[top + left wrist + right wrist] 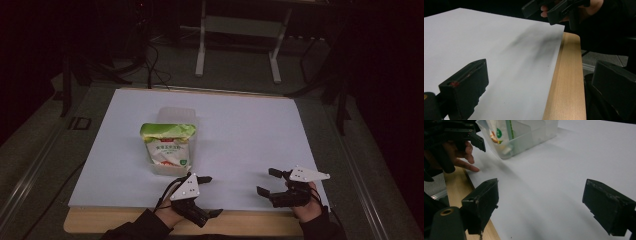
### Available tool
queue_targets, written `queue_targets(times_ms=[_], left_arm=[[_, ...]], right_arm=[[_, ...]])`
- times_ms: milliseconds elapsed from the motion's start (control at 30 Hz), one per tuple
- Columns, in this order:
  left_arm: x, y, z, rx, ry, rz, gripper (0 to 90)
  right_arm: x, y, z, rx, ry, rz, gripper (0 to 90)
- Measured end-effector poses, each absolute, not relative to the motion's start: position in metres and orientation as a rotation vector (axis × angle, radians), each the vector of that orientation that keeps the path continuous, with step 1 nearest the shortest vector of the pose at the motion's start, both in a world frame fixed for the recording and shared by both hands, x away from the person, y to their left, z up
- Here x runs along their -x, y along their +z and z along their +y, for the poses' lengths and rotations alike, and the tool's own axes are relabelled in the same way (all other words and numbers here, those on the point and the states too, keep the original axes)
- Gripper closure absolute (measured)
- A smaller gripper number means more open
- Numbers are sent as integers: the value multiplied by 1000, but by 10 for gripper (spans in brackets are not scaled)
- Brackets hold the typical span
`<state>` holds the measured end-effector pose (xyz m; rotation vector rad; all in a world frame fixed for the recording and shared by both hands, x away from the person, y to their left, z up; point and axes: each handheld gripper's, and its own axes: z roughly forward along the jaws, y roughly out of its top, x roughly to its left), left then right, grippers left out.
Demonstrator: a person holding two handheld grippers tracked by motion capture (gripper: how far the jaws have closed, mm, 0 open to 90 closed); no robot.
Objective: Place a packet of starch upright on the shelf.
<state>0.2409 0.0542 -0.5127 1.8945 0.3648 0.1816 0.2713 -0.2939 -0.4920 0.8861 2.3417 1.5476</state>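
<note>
Two grippers, left (208, 196) and right (266, 182), jaws released, near glossy pouch (167, 145) in translucent tub (176, 116).

Glossy green-and-white plastic pouch (167, 145) with crinkled foil-like sheen, in a frosted translucent plastic tub (192, 131), smooth walls. White paper sheet (240, 135) is matt and flat. Pale wood counter (569, 82) at 6 o'clock edge has fine grain and satin finish. Black gripper (549, 207) is matt plastic with scuffed edges.

Open tongs (541, 205) over white sheet (554, 170), perhaps hovering.
</note>
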Motion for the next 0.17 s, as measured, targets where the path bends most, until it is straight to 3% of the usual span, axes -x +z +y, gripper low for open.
queue_targets(times_ms=[167], left_arm=[[-241, -514, 54, -1905, 178, 361, 11]], right_arm=[[-271, -492, -294, -896, 1544, 2338, 143]])
